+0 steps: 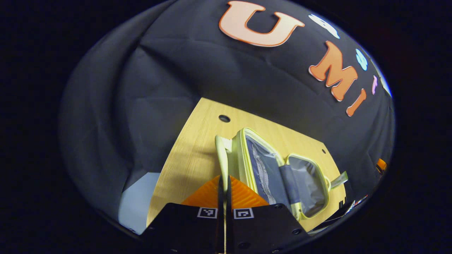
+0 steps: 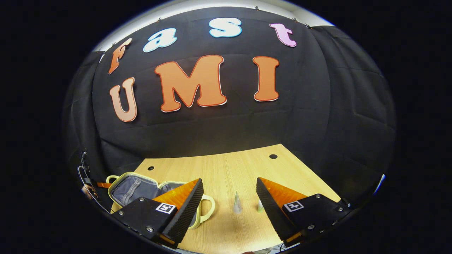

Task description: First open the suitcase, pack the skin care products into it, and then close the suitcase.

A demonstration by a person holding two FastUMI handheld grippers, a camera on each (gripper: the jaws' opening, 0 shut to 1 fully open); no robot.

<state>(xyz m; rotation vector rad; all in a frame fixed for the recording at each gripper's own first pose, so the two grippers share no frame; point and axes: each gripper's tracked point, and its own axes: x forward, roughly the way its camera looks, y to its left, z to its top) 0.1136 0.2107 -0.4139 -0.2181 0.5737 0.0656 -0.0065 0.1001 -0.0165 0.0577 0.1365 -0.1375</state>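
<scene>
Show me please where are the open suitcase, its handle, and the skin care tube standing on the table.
suitcase [image 1: 268, 169]: left gripper view, grey inner lining.
handle [image 2: 209, 206]: right gripper view, yellow loop.
skin care tube [image 2: 237, 204]: right gripper view, its middle.

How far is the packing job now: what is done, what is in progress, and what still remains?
Done: the suitcase lies open on the table, and its lining looks empty. In hand: the left tongs are shut on its yellow handle; the right tongs are open, facing the two skin care tubes standing on the wood. Left: put both tubes inside, then close the suitcase.
</scene>
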